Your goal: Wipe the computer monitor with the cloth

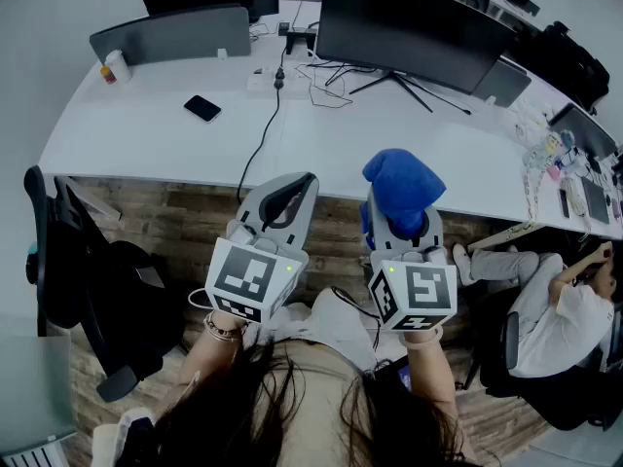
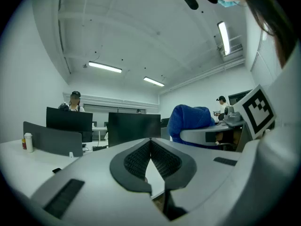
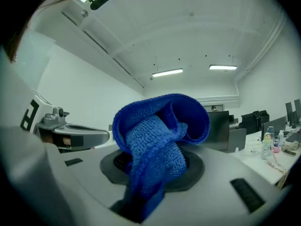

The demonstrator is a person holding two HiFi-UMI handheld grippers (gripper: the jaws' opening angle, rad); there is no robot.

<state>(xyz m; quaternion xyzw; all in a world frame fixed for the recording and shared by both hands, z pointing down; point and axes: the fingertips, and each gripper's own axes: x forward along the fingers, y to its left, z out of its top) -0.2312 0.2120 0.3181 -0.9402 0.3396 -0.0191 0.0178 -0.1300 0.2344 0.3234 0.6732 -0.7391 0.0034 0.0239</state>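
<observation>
Your right claw is clamped on a blue microfibre cloth. In the right gripper view the cloth fills the gap between the jaws. It bunches in a loose roll above the tips, and a tail runs down into the slot behind.

Your left claw carries nothing. In the left gripper view its ribbed pads meet at the tips, with only a narrow wedge of gap lower down.

You hold both claws side by side, off the near edge of the long white table and over the wood-pattern floor. They touch nothing on the table.

The wide black computer monitor stands on thin legs at the far side of the table, well apart from the cloth, with its screen dark. The left gripper view shows the same dark screen straight ahead.

- A black phone lies flat on the table, left of centre.
- A black cable runs from the middle of the table over its near edge.
- A grey divider panel stands at the far left.
- A black office chair sits to your left.
- A seated person is at the right edge.
</observation>
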